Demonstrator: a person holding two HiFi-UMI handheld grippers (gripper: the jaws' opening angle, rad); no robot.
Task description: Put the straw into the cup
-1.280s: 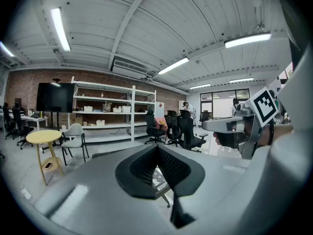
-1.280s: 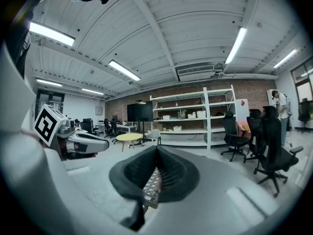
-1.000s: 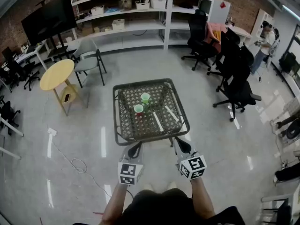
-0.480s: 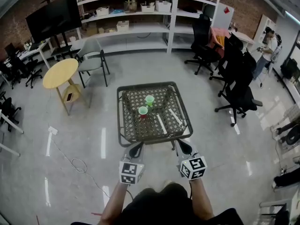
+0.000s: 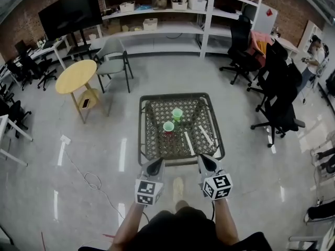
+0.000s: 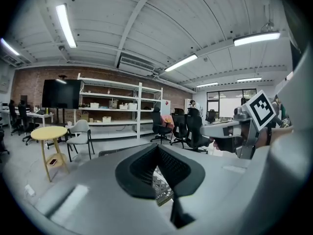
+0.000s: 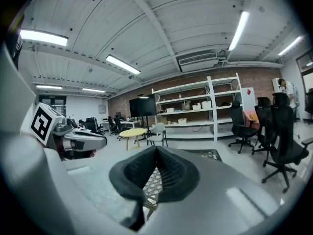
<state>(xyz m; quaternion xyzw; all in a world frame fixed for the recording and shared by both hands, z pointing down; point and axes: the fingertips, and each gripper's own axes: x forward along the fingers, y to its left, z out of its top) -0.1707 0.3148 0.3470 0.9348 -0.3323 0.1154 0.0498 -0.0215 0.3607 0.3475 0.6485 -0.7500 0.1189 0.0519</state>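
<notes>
A square wicker-topped table [image 5: 152,140] stands on the floor in front of me. Two green cups are on it: one [image 5: 177,113] toward the back, the other [image 5: 168,127] nearer the middle, with a red base. Two white straws [image 5: 189,143] [image 5: 205,135] lie flat on the right half. In the head view my left gripper [image 5: 156,164] and right gripper [image 5: 203,160] hang side by side just short of the table's near edge. Both are shut and empty. In each gripper view the jaws [image 6: 157,148] [image 7: 156,150] meet at the tips, with wicker showing below them.
A round yellow table [image 5: 77,76] and a grey chair [image 5: 116,60] stand at the back left. Black office chairs [image 5: 277,106] are on the right, shelves [image 5: 157,14] along the far wall. A cable [image 5: 92,182] lies on the floor at the left. A person [image 5: 315,51] stands far right.
Both grippers have moved forward together up to the table's near edge, and the table sits closer in the head view. Both jaws stay shut.
</notes>
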